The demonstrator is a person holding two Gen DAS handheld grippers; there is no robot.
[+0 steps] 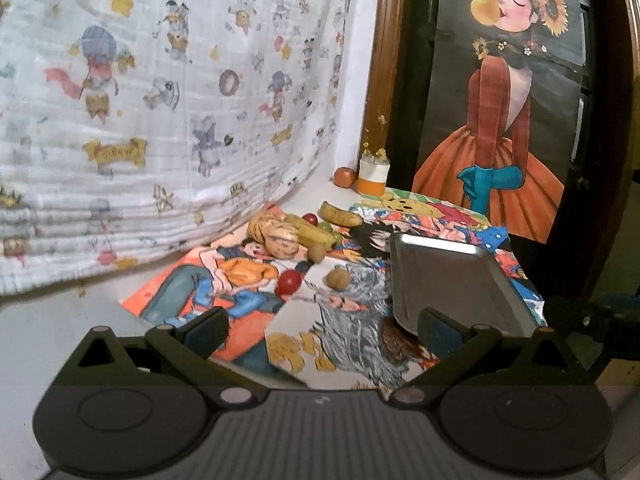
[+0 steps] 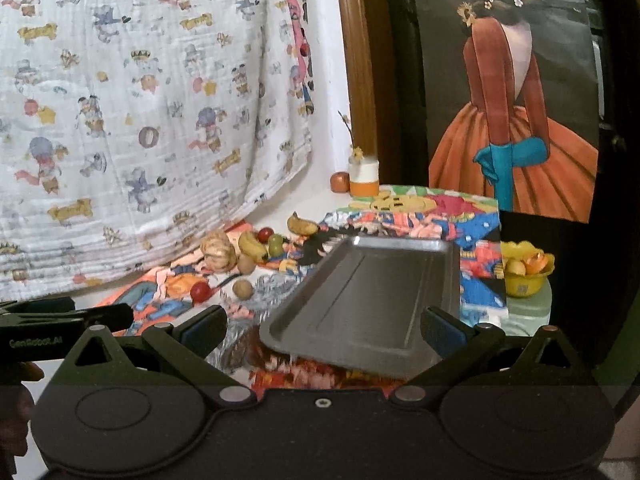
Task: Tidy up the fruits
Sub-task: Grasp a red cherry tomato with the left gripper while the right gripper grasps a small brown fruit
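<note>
Cartoon-print tabletop [image 2: 472, 216] | tray [image 2: 372, 300] sat bare as sorting target | fruits [image 2: 256, 246] heaped at 10 o'clock, unsorted | left gripper [image 1: 322, 326], right gripper [image 2: 322, 326] spread apart, holding nothing

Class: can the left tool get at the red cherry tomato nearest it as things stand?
Probably yes: the left tool is open, and only flat printed paper lies between it and the tomato; the tray sits off to the right.

The tray [image 2: 372, 300] lies bare on the right of the surface [image 1: 60, 320], open from above. The fruit pile [image 1: 294, 232] crowds the back by the hanging cloth [image 1: 160, 100]. A red fruit [image 1: 289, 282] and a brown one [image 1: 338, 278] lie apart, with room around each. A jar [image 1: 373, 178] blocks the back corner.
</note>
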